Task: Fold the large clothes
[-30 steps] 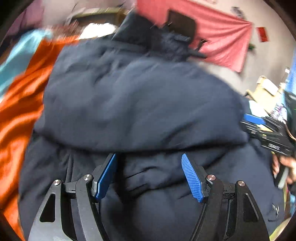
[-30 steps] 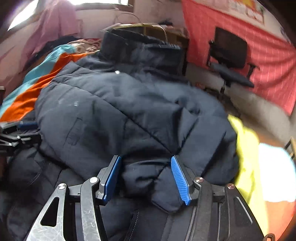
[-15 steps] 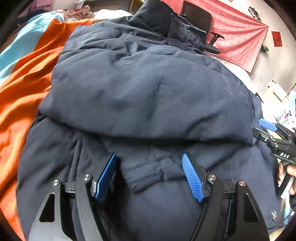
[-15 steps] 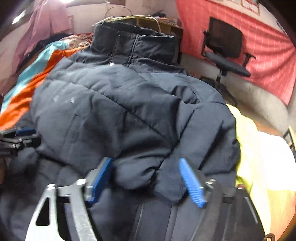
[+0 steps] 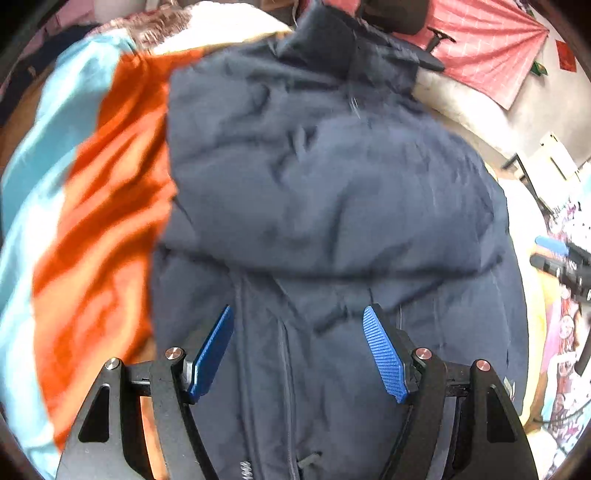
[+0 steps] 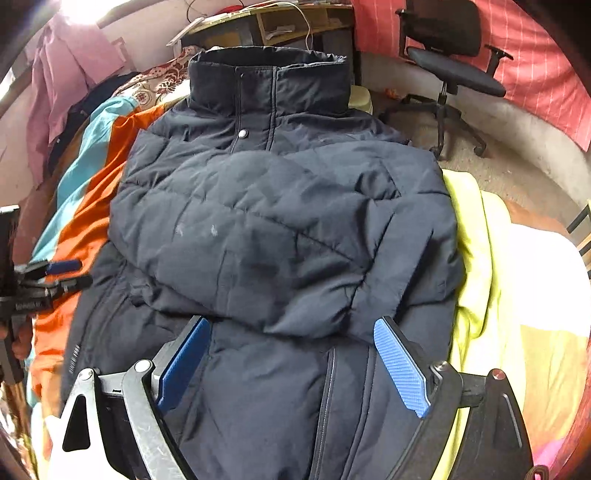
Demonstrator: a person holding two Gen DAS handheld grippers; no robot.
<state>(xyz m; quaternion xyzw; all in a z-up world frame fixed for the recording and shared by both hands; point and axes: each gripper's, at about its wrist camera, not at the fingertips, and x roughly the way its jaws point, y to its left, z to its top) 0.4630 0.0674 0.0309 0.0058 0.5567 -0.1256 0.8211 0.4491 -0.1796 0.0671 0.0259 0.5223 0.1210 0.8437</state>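
Two grippers are hovering over a bed piled with cloth. An orange and turquoise blanket point(image 5: 92, 206) is lying to the left of the jacket, a yellow-green sheet point(image 6: 476, 258) is showing just beside its right edge, and a floral cloth point(image 6: 159, 81) is bunching up past the collar. Beyond the bed a black office chair point(image 6: 454, 55) is standing before a pink checked wall hanging point(image 6: 535, 62), a pink shirt point(image 6: 66, 77) is hanging at the far left, and a wooden shelf point(image 6: 273, 26) is sitting behind the collar. Nothing is lying on top of the jacket.

Pale lettering is running down the jacket's left lower edge in the right wrist view, too small to read; white letters on the body of the other gripper are also unreadable.

The dark navy puffer jacket point(image 6: 280, 229) is lying face up along the middle of the bed, collar standing upright at the far end, a snap showing below it. Its sleeves are lying folded across the chest, and the front zipper is running down between the fingers of both tools.

The left gripper point(image 5: 299, 350) is hanging spread wide above the lower front, pinching nothing. The right gripper point(image 6: 291, 363) is likewise spread wide over the hem area, its blue pads clear of the cloth.
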